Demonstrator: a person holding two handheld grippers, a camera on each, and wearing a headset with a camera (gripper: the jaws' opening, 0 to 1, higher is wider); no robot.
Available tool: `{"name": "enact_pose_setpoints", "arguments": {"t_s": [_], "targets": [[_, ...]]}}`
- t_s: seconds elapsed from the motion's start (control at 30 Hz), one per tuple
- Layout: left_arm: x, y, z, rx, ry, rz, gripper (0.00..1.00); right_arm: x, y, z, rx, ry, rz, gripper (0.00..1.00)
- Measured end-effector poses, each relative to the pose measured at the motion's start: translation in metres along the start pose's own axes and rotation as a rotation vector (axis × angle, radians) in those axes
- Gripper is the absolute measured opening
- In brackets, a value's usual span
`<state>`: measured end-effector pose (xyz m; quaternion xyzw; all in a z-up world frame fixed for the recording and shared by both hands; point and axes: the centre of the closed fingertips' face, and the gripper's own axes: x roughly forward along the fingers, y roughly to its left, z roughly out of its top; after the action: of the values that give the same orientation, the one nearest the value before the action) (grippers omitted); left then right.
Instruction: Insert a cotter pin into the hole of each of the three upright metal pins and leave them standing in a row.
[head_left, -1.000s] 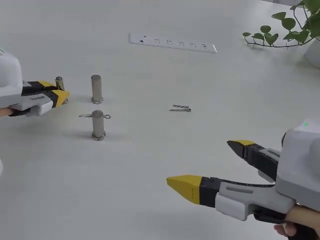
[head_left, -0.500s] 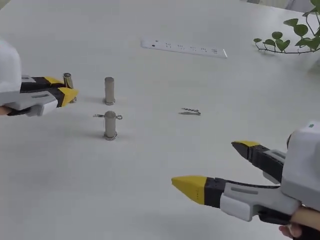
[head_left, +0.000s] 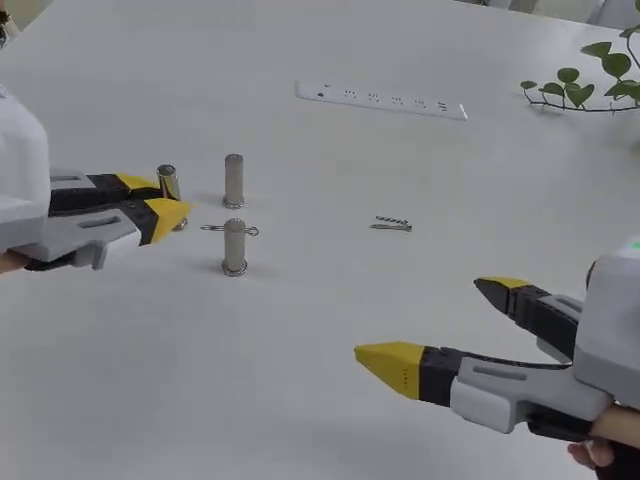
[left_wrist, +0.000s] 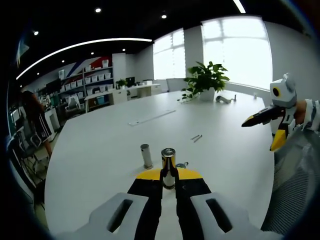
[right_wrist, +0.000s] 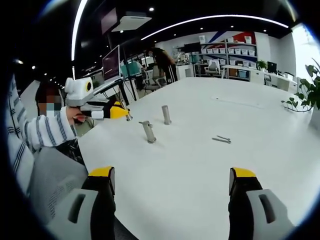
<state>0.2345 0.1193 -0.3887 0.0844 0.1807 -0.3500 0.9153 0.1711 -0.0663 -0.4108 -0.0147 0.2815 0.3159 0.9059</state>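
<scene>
Three metal pins are seen in the head view on the white tabletop (head_left: 300, 400). The gripped pin (head_left: 167, 181) is clamped upright between the narrowed jaws of the left hand-held gripper (head_left: 158, 200). The bare pin (head_left: 234, 180) is set just beside it, and the fitted pin (head_left: 234, 248), nearer the person, is already crossed by a cotter pin (head_left: 228, 229). Every pin's long axis is vertical, while the inserted cotter pin lies level, its loop end apparently turned to the right. What look like two loose cotter pins (head_left: 392, 224) are laid flat, well apart from the pins, with their long axes roughly left to right. The right hand-held gripper (head_left: 432, 322) is held wide and empty, near the person.

In the left gripper view, the gripped pin is framed upright between the jaw tips, and its cross hole cannot be made out. A tilt could be caused by a twisted clamp, and the bare pin close by could be knocked over.

In the right gripper view, the loose cotter pins are seen ahead, side by side. Because they are thin and flat on the tabletop, a slip or a double pick is judged likely, and one seized crooked could be jammed at the hole.
</scene>
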Motion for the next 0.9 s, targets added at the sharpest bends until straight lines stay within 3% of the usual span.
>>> {"name": "enact_pose_setpoints", "arguments": {"t_s": [0.13,0.33,0.4,0.47,0.73,0.83,0.9], "targets": [[0.005,-0.014,0.002,0.008,-0.008,-0.006,0.05,-0.002,-0.003,0.0,0.001,-0.004,-0.01,0.93],[0.021,-0.034,-0.007,0.022,0.012,-0.055,0.05,-0.004,-0.003,0.0,0.0,-0.011,-0.017,0.93],[0.03,-0.045,-0.013,0.078,0.019,-0.098,0.05,-0.005,-0.003,0.0,-0.001,-0.017,-0.019,0.92],[0.038,-0.052,-0.02,0.07,0.048,-0.11,0.05,-0.004,-0.003,-0.001,-0.005,-0.015,-0.017,0.92],[0.062,-0.067,-0.025,0.074,0.066,-0.141,0.05,-0.005,-0.005,-0.001,-0.003,-0.013,-0.025,0.92],[0.068,-0.072,-0.025,0.032,0.07,-0.163,0.05,-0.007,-0.006,-0.001,-0.001,-0.014,-0.03,0.92],[0.072,-0.076,-0.028,0.044,0.083,-0.169,0.05,-0.008,-0.006,-0.001,0.0,-0.014,-0.033,0.92]]}}
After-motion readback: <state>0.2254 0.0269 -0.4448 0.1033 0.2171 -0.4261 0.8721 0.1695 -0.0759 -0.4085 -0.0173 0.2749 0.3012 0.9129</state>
